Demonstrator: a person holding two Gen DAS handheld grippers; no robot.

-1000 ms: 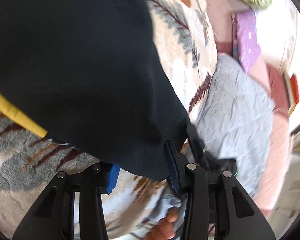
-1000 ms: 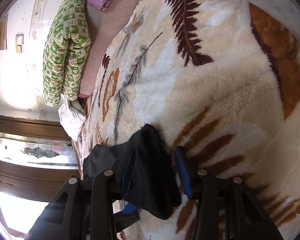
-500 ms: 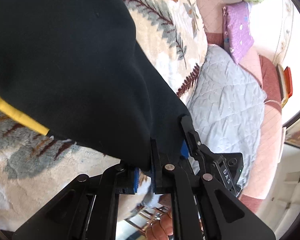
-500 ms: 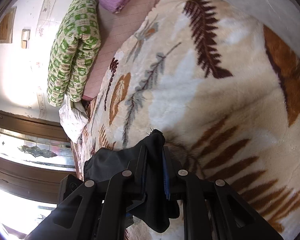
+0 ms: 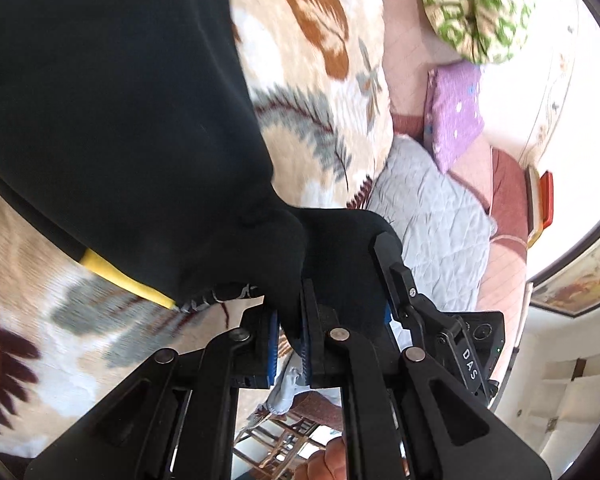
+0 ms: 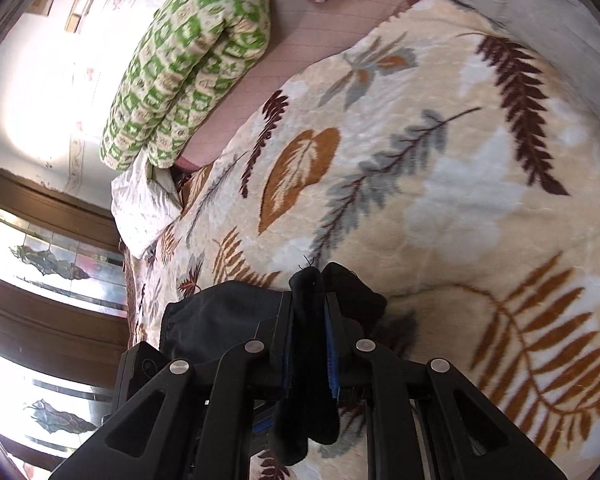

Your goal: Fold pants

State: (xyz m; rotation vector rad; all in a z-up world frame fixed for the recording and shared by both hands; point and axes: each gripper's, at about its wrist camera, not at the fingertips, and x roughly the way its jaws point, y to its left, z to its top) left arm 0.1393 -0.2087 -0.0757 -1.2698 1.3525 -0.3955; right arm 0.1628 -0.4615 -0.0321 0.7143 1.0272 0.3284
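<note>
The black pants (image 5: 112,120) with a yellow stripe (image 5: 124,278) hang over the leaf-patterned blanket (image 5: 320,80). My left gripper (image 5: 288,320) is shut on a bunched corner of the pants and holds it up. The other gripper's black body (image 5: 428,320) sits close on its right. In the right wrist view my right gripper (image 6: 308,312) is shut on a fold of the black pants (image 6: 220,320), with cloth hanging down between the fingers above the blanket (image 6: 420,200).
A green patterned rolled quilt (image 6: 184,64), a purple pillow (image 5: 456,116) and a grey quilted cover (image 5: 432,220) lie on the bed. A white cloth (image 6: 140,204) sits at the blanket's edge by a stained-glass door (image 6: 40,264).
Both grippers went from open around the pants' edge to shut on it. They have since lifted the cloth and moved close together.
</note>
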